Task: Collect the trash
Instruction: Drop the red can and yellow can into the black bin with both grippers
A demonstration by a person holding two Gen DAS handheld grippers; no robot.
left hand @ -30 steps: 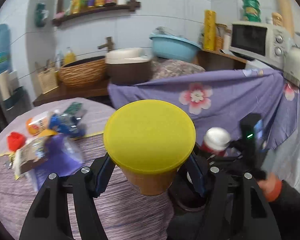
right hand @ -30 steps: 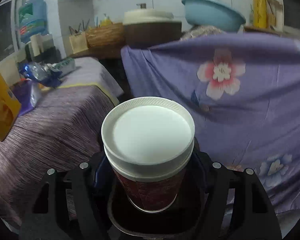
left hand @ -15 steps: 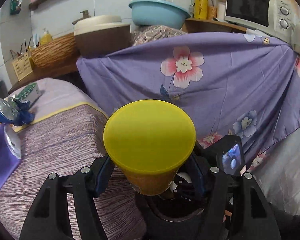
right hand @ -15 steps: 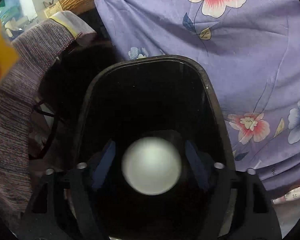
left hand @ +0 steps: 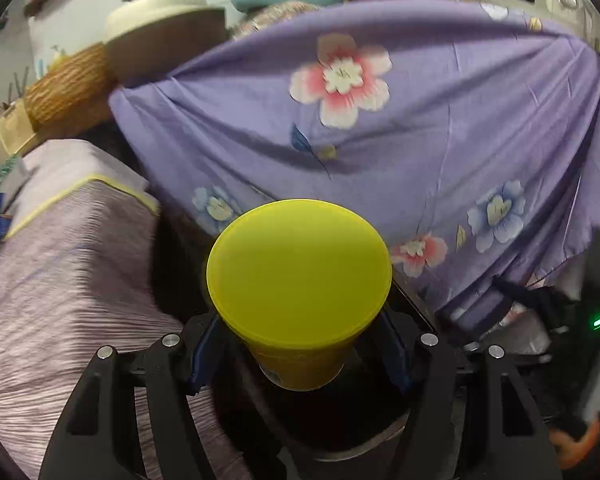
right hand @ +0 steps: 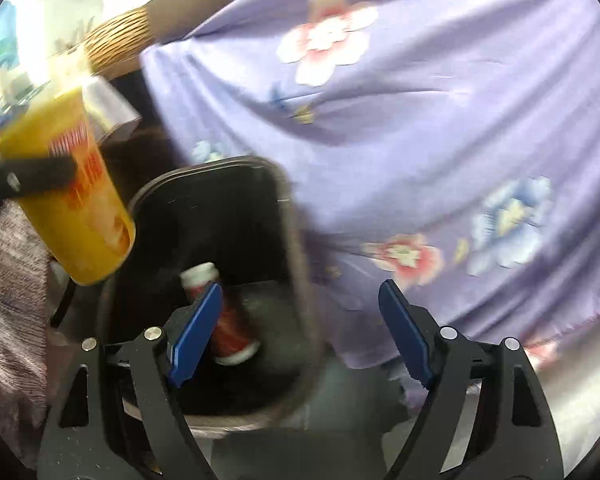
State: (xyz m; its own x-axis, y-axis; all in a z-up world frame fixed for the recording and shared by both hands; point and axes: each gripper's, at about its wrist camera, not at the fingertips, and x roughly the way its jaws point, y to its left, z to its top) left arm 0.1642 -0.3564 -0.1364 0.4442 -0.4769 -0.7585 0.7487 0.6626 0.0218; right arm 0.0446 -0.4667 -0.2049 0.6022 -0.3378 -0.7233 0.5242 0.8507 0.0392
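Two cups concern you. The red cup [right hand: 224, 316] lies on its side inside the black bin [right hand: 292, 240], below your right gripper [right hand: 300, 336], whose jaws stand wide and empty. Your left gripper [left hand: 298, 350] clamps the yellow cup [left hand: 299, 280] between its jaws, poised over the bin's near rim, presumably for dropping.

1. The yellow cup [right hand: 66, 200], seen from the right wrist camera, bears red print down its side; the characters are blurred and cannot be read.
2. A green box [left hand: 2, 170] at the left edge of the left wrist view has pale marks along it, too small to make out.
3. The red cup [right hand: 230, 320] lying in the black bin [right hand: 292, 240] shows no legible label.
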